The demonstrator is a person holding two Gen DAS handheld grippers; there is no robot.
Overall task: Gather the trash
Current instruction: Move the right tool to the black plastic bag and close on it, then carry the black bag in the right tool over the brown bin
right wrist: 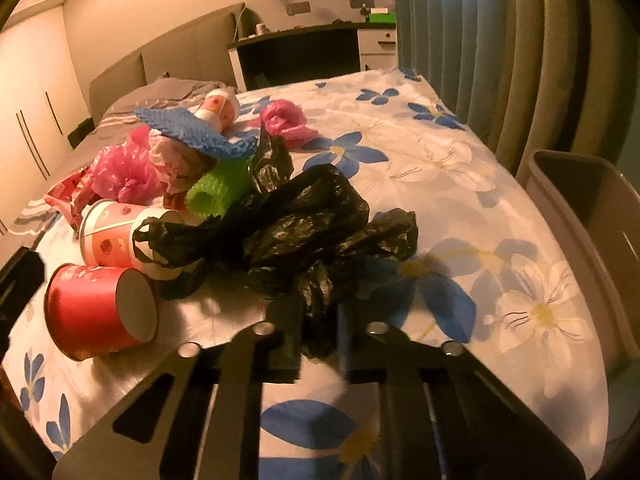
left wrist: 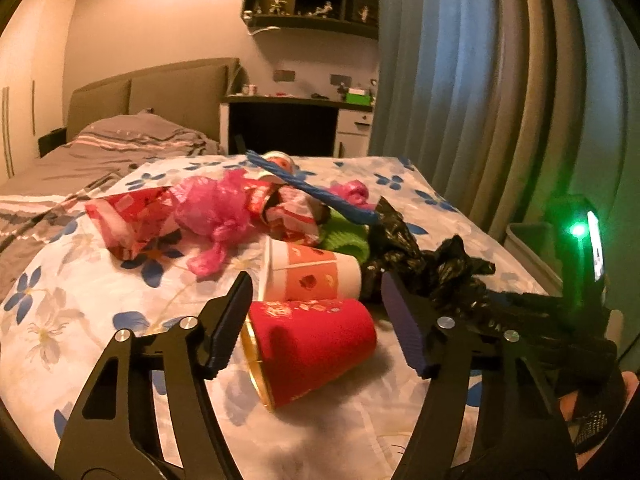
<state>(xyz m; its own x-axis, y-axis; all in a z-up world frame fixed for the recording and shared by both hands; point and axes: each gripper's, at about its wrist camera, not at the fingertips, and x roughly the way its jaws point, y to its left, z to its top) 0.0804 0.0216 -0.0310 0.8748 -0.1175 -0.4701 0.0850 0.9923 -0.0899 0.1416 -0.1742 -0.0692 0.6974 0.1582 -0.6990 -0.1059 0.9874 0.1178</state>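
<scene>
Trash lies in a heap on a flowered bedsheet [left wrist: 60, 312]. A red paper cup [left wrist: 316, 348] lies on its side between the fingers of my open left gripper [left wrist: 316, 288]; it also shows in the right wrist view [right wrist: 92, 316]. Behind it lies a white and orange cup [left wrist: 312, 272]. My right gripper [right wrist: 318, 320] is shut on a crumpled black plastic bag [right wrist: 304, 224], which trails over the sheet. Pink plastic bags [left wrist: 216, 208], red wrappers [left wrist: 132, 216], green foam netting [right wrist: 218, 192] and a blue knitted piece [right wrist: 188, 128] lie further back.
A grey bin [right wrist: 592, 224] stands off the bed's right edge, by the curtain [left wrist: 500, 80]. The right gripper's device with a green light [left wrist: 578, 230] shows in the left wrist view. A headboard [left wrist: 152, 96] and desk [left wrist: 296, 120] stand at the back.
</scene>
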